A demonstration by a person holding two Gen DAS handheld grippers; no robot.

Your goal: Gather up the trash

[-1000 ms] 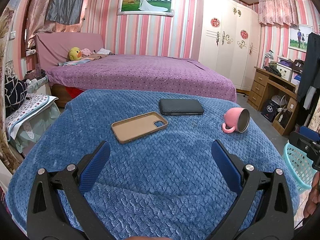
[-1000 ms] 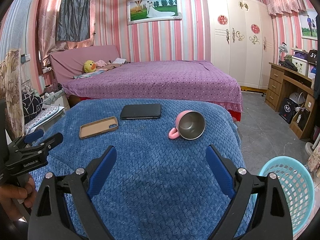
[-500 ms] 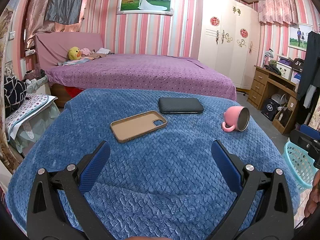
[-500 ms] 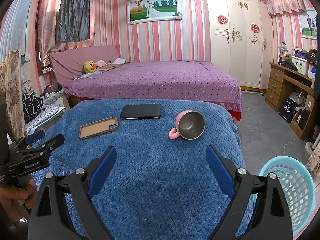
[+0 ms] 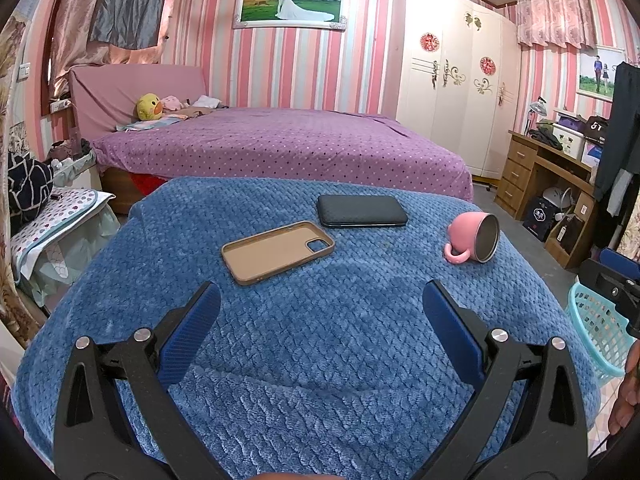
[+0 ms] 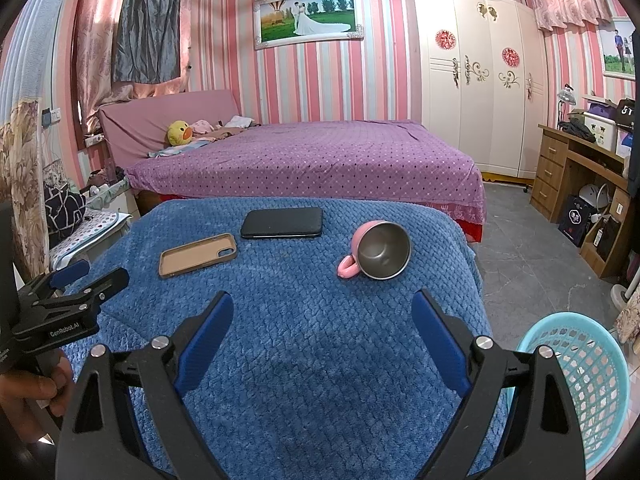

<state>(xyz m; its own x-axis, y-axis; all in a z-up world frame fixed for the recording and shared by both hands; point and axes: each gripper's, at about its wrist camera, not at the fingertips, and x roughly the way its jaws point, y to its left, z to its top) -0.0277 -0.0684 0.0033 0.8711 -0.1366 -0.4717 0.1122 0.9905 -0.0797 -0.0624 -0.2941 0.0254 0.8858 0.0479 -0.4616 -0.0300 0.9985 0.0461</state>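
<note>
On a table draped with a blue quilted blanket (image 5: 320,340) lie a tan phone case (image 5: 278,251), a black phone (image 5: 361,211) and a pink mug (image 5: 474,238) tipped on its side. The same tan phone case (image 6: 198,255), black phone (image 6: 282,222) and pink mug (image 6: 378,250) show in the right wrist view. My left gripper (image 5: 320,300) hangs open over the near blanket, nothing between its blue pads. My right gripper (image 6: 322,310) is open too, short of the mug. A turquoise mesh basket (image 6: 580,380) stands on the floor at the table's right.
A purple bed (image 5: 280,148) fills the room behind the table. A white wardrobe (image 5: 452,76) and a wooden desk (image 5: 548,184) line the right wall. A cluttered side stand (image 5: 52,220) sits left of the table. Grey floor (image 6: 520,248) lies to the right.
</note>
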